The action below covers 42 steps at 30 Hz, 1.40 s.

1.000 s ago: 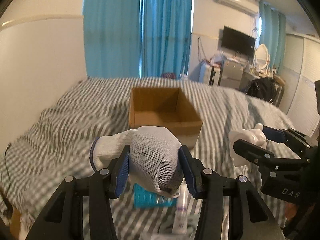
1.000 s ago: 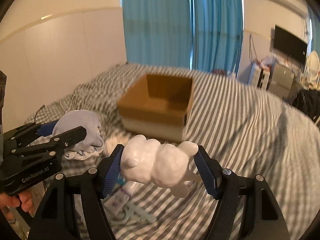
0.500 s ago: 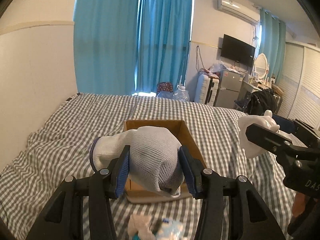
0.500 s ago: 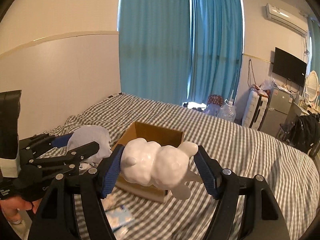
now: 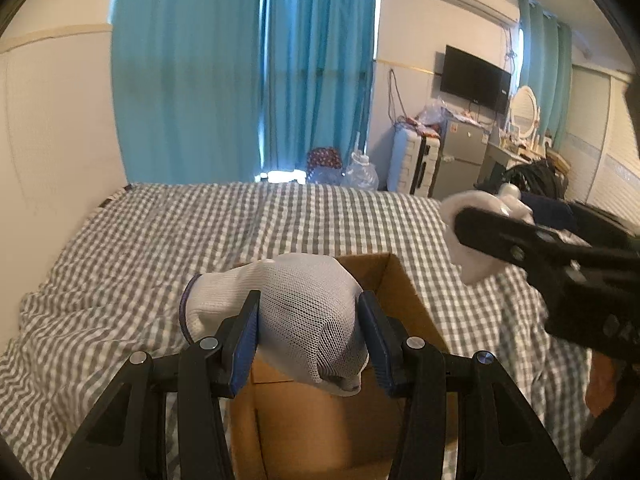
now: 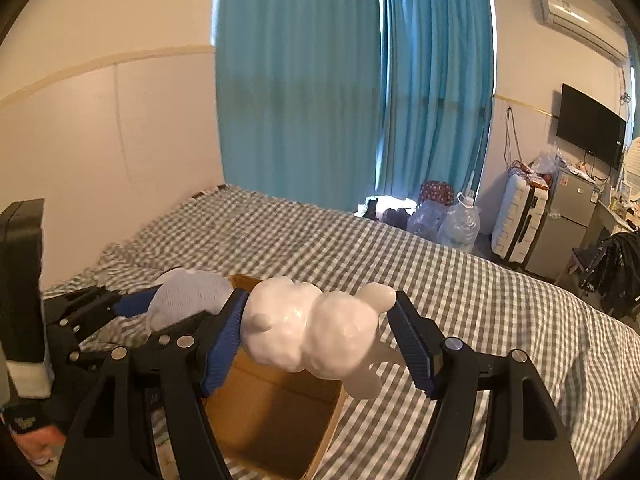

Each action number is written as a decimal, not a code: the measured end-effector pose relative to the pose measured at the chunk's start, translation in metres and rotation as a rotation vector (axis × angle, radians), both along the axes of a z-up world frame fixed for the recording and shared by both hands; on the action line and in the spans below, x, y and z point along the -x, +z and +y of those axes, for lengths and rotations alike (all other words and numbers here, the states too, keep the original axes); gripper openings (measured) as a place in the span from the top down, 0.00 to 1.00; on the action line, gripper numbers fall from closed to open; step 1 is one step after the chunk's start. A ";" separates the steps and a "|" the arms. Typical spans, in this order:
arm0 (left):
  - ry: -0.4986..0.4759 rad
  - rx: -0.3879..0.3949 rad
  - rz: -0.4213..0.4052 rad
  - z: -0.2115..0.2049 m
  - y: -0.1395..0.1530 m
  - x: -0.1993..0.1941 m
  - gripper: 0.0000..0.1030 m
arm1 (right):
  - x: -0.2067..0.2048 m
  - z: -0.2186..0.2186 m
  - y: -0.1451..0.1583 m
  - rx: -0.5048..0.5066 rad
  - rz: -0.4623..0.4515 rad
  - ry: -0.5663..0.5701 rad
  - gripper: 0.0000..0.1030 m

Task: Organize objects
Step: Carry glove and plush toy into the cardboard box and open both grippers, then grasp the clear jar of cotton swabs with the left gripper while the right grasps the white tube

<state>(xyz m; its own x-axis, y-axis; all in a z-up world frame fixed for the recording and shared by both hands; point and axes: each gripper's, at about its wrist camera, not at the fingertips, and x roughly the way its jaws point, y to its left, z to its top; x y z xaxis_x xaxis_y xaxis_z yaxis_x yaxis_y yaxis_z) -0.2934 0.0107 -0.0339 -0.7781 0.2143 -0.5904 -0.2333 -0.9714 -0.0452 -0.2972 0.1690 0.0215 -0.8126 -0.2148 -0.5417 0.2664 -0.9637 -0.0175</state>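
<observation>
Left tongs [image 5: 308,336]: clamped on a white mesh glove [image 5: 296,312], blue pads pressing both its sides, held in the air over the near part of the box [image 5: 396,296].
Right tongs [image 6: 320,340]: clamped on a glossy white figurine [image 6: 316,332], lengthwise between the pads, above the box's far right corner.
Box: brown cardboard, open at the top, resting on the bed [image 5: 160,240]; what shows of its inside is bare.
Bed: grey-and-white checked cover.
Tongs relative to each other: side by side, near, not touching.
Background: blue curtains [image 6: 344,80], a wall television [image 5: 474,78].
</observation>
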 end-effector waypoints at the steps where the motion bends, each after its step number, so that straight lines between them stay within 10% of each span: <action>1: -0.004 0.000 -0.014 0.001 -0.007 0.004 0.52 | 0.008 0.001 -0.008 0.004 -0.013 -0.002 0.32; 17: -0.043 0.014 -0.119 0.018 -0.049 0.029 0.52 | 0.055 -0.002 -0.079 0.064 -0.130 0.010 0.30; 20: -0.045 0.022 -0.123 0.017 -0.043 0.024 0.49 | 0.044 0.005 -0.068 0.078 -0.114 -0.013 0.17; 28: 0.022 0.040 -0.070 0.006 0.004 -0.029 0.04 | -0.015 0.039 -0.003 0.111 -0.042 -0.064 0.10; 42: 0.107 0.056 0.023 -0.022 0.076 -0.162 0.00 | -0.207 0.059 0.087 -0.043 0.098 -0.070 0.03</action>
